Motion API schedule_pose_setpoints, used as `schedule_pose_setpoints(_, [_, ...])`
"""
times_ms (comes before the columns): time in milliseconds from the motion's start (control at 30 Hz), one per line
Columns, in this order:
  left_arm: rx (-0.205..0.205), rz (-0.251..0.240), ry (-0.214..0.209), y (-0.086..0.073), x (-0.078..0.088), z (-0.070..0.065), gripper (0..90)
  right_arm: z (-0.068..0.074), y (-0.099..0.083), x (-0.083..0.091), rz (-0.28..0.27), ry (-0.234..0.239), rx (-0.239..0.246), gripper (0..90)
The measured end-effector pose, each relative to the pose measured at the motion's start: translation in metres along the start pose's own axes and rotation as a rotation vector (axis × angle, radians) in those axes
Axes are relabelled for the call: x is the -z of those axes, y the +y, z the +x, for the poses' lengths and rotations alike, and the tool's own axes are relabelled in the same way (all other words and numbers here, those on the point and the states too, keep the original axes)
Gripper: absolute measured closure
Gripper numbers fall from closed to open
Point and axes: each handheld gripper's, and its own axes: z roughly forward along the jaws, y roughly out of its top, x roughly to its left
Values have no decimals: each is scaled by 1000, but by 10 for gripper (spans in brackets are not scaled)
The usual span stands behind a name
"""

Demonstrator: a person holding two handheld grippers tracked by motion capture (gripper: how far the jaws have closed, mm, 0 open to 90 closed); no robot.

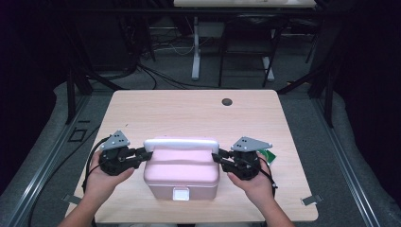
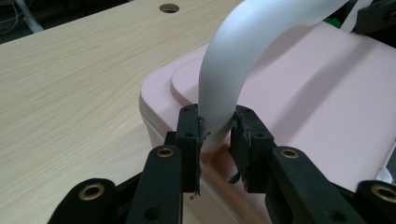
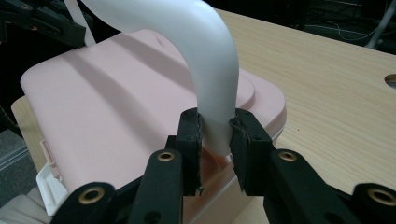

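The left hand-held gripper [image 2: 215, 135] is clamped on the left end of a white handle [image 1: 181, 144], and the right hand-held gripper [image 3: 215, 133] is clamped on its right end. The handle arches over a closed pink box [image 1: 181, 172] with a white front latch [image 1: 180, 193]. The box sits near the front edge of the wooden bench [image 1: 189, 113], with bare bench behind and to both sides. Both hands [image 1: 101, 176] reach in from below, palms inward, either side of the box.
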Motion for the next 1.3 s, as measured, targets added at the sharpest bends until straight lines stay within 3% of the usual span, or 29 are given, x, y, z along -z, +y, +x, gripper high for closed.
schedule_pose_setpoints(500, [25, -16, -20, 14, 5, 7, 734, -3, 12, 4, -26, 6, -21, 741])
schedule_pose_setpoints(600, [44, -21, -30, 18, 6, 10, 733, -5, 16, 4, -31, 12, -46, 741])
schedule_pose_setpoints(967, [56, -26, -43, 24, 8, 15, 728, -9, 22, 4, -40, 25, -99, 742])
schedule_pose_setpoints(1300, [47, -61, -39, 16, 33, 17, 741, -11, 21, 5, -58, 32, -113, 743])
